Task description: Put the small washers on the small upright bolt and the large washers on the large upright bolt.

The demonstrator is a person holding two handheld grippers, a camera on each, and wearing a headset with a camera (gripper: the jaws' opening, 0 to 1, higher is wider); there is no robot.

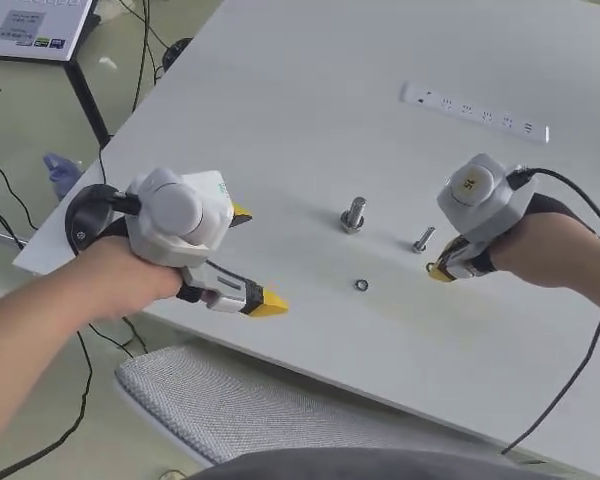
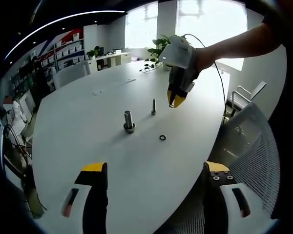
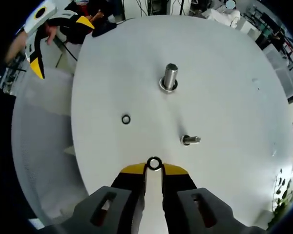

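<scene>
Right tongs (image 3: 154,170) are closed narrow on a washer (image 3: 154,163). I've got the ring pinched between the two yellow tips at the bottom centre of the right gripper view. In the head view those tongs (image 1: 442,270) sit right of centre, tips pointing down, just beside the small bolt (image 1: 423,240). I can't tell from here whether they touch the tabletop (image 1: 280,120).

The small bolt stands just right of the large bolt (image 1: 353,215), both upright mid-frame. A loose washer (image 1: 361,285) lies flat on the tabletop below the large bolt in the frame, apart from both bolts.

Left tongs (image 1: 255,256) are at the left of the head view, spread wide and holding nothing, out over the lower edge of the tabletop. In the left gripper view the two jaws sit far apart at the bottom, with both bolts and the loose washer in the middle between them.

A power strip (image 1: 475,112) lies at upper right. A grey chair (image 1: 280,400) runs along the bottom.
</scene>
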